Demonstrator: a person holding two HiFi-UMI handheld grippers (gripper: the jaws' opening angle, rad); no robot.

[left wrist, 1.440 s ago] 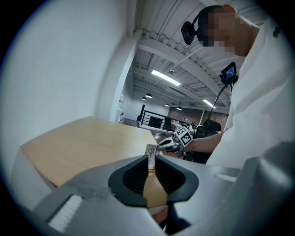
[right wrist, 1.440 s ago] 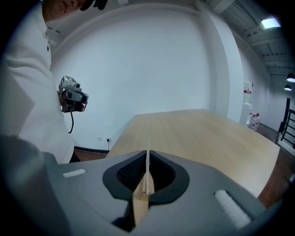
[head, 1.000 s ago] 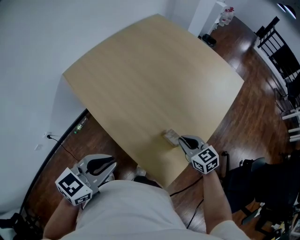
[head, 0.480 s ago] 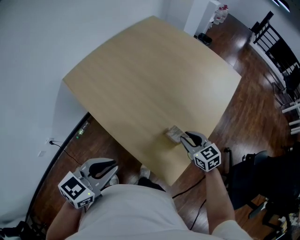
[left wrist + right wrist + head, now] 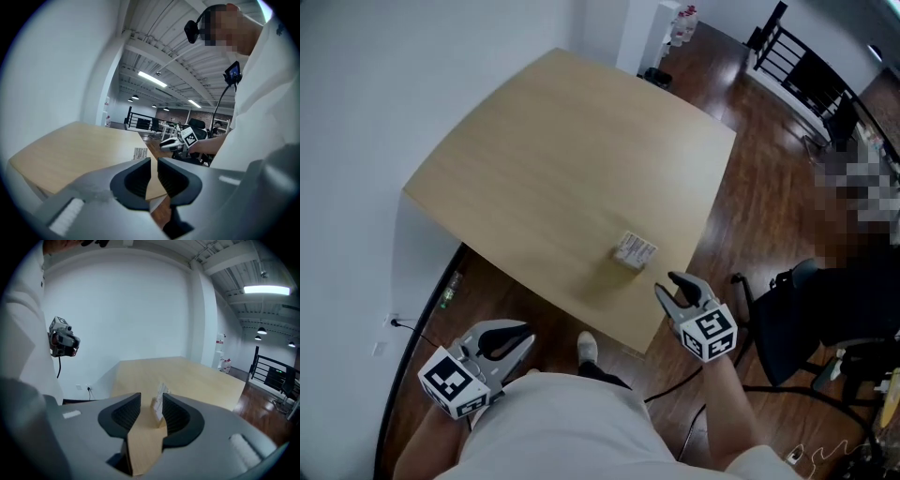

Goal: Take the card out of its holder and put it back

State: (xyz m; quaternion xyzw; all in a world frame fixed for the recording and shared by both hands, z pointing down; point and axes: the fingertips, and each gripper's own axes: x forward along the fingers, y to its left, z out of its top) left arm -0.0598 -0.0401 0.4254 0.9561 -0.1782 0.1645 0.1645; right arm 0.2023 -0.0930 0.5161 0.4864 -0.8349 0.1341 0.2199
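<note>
A white printed card [image 5: 635, 248] stands upright in its small wooden holder [image 5: 626, 263] near the front edge of the tan table [image 5: 562, 159]. My right gripper [image 5: 667, 285] hangs just off that edge, a short way back from the card. Its jaws are opening and nothing is between them. In the right gripper view the card [image 5: 161, 393] and holder [image 5: 153, 405] show beyond the gap of the right gripper [image 5: 151, 411]. My left gripper [image 5: 528, 336] is low at the left, away from the table, shut with nothing in it. From the left gripper [image 5: 154, 176] the card [image 5: 140, 153] is far off.
White walls run along the table's left and far sides. Dark wooden floor lies right of the table, with a black chair [image 5: 787, 314] close to my right arm and black railings [image 5: 802, 66] farther back. A cable [image 5: 675, 370] trails on the floor under the table's front corner.
My right gripper has let go of the card and drawn back off the table edge, its jaws now apart. The card stays in the holder. The left gripper has barely moved.
</note>
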